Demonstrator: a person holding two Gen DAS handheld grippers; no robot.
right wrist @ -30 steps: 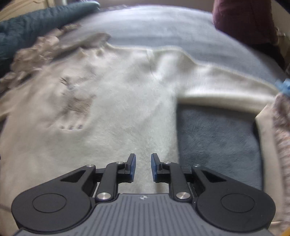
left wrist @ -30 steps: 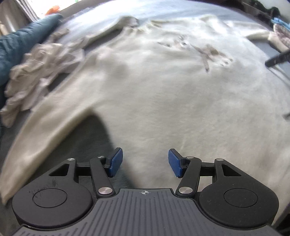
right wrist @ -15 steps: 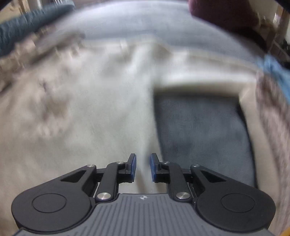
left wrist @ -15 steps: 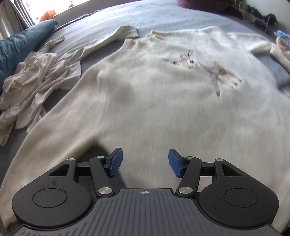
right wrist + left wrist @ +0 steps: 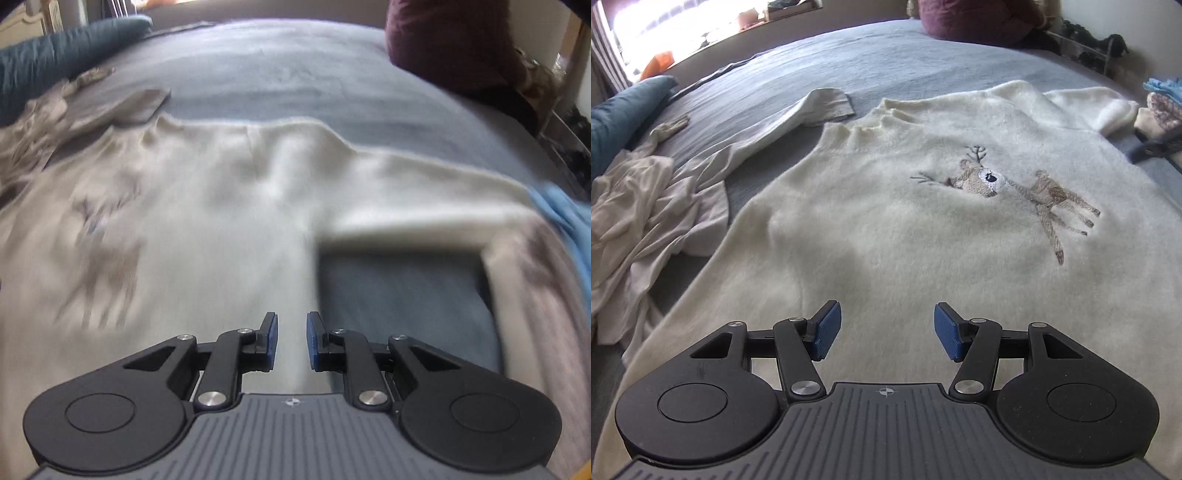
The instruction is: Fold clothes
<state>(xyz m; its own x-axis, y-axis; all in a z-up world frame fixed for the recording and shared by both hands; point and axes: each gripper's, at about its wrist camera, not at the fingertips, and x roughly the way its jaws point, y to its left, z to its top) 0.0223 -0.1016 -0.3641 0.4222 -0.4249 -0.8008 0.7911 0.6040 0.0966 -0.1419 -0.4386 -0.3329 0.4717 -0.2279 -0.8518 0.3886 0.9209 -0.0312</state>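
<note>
Cream sweater [image 5: 886,229] is lying face up and spread flat on the grey bedspread [image 5: 886,55], its deer motif [image 5: 1027,192] showing at 1 o'clock in the left wrist view. Left gripper [image 5: 884,330] is hovering over the sweater's lower body, jaws wide apart, holding nothing. Right gripper [image 5: 291,338] is sitting over the sweater's side edge, jaws narrowly parted, empty; that view is motion-blurred. Crumpled beige garment [image 5: 639,214] is lying at 9 o'clock.
</note>
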